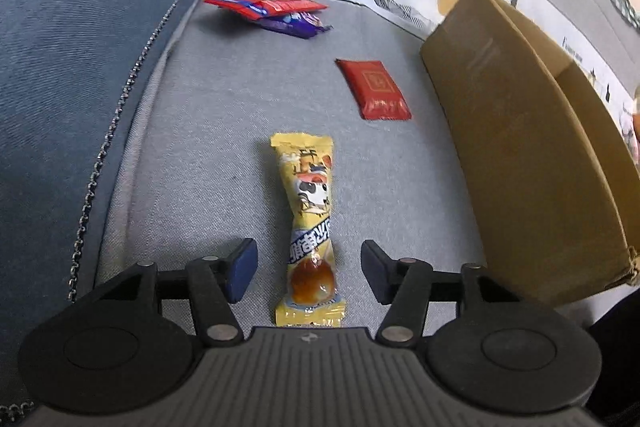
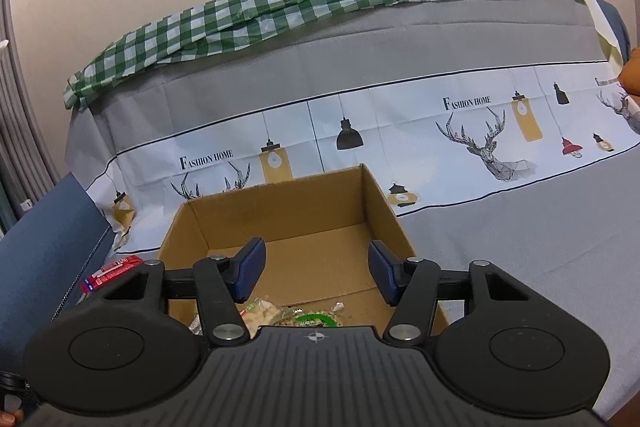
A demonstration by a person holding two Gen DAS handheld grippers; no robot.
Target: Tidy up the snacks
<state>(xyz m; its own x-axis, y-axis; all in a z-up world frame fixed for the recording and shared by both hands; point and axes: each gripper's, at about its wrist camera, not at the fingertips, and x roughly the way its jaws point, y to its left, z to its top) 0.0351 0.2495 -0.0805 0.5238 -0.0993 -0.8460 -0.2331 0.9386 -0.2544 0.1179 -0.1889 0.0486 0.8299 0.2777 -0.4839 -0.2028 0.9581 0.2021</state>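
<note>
Snacks lie scattered on a grey fabric sofa seat (image 1: 208, 131), seen from the left wrist view. Straight ahead at 12 o'clock of the left gripper (image 1: 309, 269) lies a long yellow plastic snack packet with a cartoon figure (image 1: 310, 227), lengthwise between the two blue-padded fingers (image 1: 240, 269); the jaws stand wide apart and touch nothing, with a gap on either side of the packet. Further off at about 1 o'clock rests a flat dark red foil sachet (image 1: 374, 89), well apart from the yellow one. At 11 o'clock, near the back of the seat, a red wrapper lies on top of a purple wrapper (image 1: 276, 11) in a small heap. At 2 to 3 o'clock stands an open brown cardboard box (image 1: 520, 147), its near wall facing the camera. A dark blue cushion with a beaded trim (image 1: 60, 47) fills the 9 o'clock side.

From the right wrist view, the right gripper (image 2: 318, 273) hangs above the same cardboard box (image 2: 280, 211), jaws spread open and holding nothing. Inside the box, at the near edge at 6 o'clock, lies a clear packet with pale pieces and a green label (image 2: 280, 315), partly hidden by the gripper body. A white printed cloth with deer heads and lamps (image 2: 460, 131) covers the sofa back at 12 o'clock, with a green and white checked cloth (image 2: 280, 11) bunched along the top. At 9 o'clock a red wrapper edge (image 2: 112, 269) shows beside the box.
</note>
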